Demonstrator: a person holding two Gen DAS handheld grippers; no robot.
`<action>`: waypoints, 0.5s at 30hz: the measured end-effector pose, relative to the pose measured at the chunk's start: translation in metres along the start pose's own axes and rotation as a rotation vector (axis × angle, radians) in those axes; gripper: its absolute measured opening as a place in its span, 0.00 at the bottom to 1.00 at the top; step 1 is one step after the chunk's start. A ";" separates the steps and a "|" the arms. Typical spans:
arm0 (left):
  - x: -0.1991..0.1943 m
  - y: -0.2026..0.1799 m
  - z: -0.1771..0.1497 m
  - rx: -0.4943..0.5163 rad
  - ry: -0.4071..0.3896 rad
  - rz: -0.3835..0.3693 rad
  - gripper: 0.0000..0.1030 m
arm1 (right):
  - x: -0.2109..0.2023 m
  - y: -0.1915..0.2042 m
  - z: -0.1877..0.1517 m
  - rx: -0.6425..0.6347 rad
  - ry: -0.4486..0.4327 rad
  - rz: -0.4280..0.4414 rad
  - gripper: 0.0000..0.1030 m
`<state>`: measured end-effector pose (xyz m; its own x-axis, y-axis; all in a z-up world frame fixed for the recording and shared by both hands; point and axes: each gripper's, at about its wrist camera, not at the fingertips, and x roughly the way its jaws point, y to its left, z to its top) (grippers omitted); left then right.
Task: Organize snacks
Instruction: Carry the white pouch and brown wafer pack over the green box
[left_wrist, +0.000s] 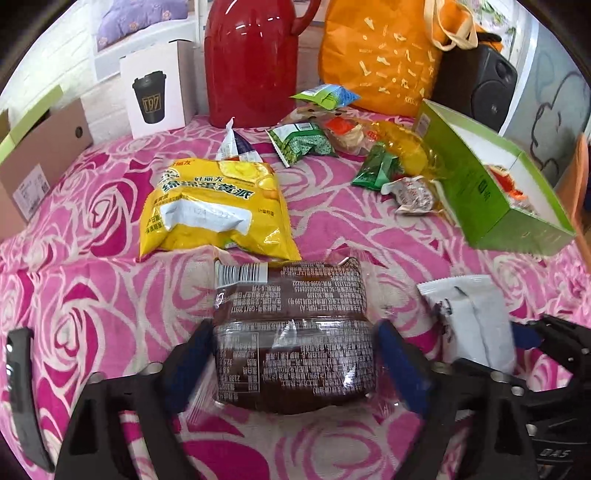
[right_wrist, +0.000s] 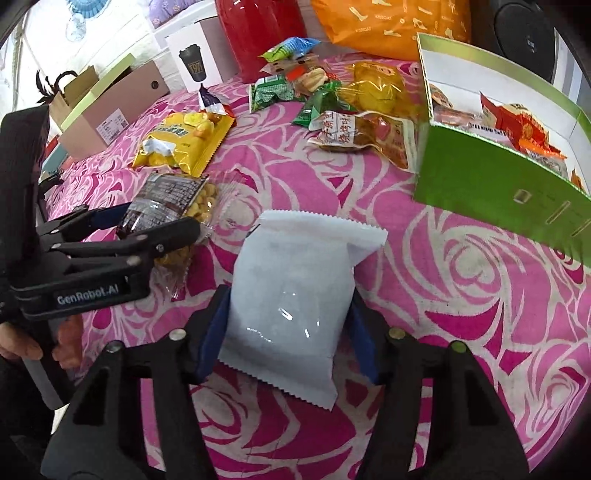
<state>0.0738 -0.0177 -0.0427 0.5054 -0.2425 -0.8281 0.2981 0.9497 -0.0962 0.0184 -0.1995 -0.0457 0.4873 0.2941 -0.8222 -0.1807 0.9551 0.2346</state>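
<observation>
Meanwhile, left gripper (left_wrist: 291, 354) clamped around the brown snack pack (left_wrist: 291, 332), right gripper (right_wrist: 288, 332) around the white packet (right_wrist: 295, 295).

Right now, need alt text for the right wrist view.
The right tool grips a white snack pouch above a pink rose-patterned tablecloth. The left tool holds a brown-labelled bag of yellow snacks; farther back lie loose snack packets and an open green box holding red packets.
</observation>
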 end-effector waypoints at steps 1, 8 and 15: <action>-0.005 0.000 0.001 0.002 0.008 -0.010 0.77 | -0.003 0.000 0.000 -0.004 -0.006 -0.002 0.58; -0.057 -0.021 0.019 0.042 -0.086 -0.130 0.76 | -0.062 -0.020 0.012 -0.001 -0.160 -0.021 0.57; -0.079 -0.071 0.077 0.116 -0.185 -0.226 0.76 | -0.114 -0.077 0.027 0.093 -0.305 -0.170 0.57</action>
<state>0.0754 -0.0813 0.0722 0.5518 -0.4870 -0.6770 0.5046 0.8413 -0.1939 -0.0004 -0.3058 0.0441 0.7386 0.1145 -0.6644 -0.0041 0.9862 0.1655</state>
